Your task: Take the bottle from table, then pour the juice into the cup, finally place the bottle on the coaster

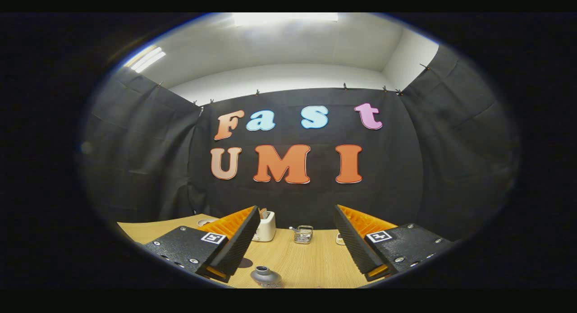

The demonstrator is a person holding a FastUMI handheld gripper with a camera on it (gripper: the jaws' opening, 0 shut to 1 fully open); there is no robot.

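Black cloth walls [297, 200] close the booth on three sides, with a pale ceiling and lit panels above them. Below the cloth runs a light wooden tabletop [311, 263], its grain running away toward the far wall.

At the near edge the tool [293, 241] reaches forward over the wood, its two fingers spread wide and holding nothing. Each finger is black with a ribbed inner face and an orange honeycomb backing; the left finger [236, 245] and the right finger [356, 245] stand well apart, with bare tabletop between them. A small square marker sits on the black body behind each finger.

Low and near, between the fingers and a little toward the left one, a grey rounded top with a narrow neck [266, 276] rises into sight; this looks like the cap and shoulder of the bottle, though the rest of it is cut off. A dark round patch [245, 262] lies on the wood just to its left, partly hidden by the left finger; what it is cannot be told.

At the far side of the tabletop, against the cloth, stands a white holder [266, 227] with something brown poking out of it. To its right is a small clear glass cup [303, 234] with a thin metal piece inside. Farther right, a small pale object [340, 238] peeks out beside the right finger, too hidden to name. A pale round rim [206, 222] shows at the far left, behind the left finger.
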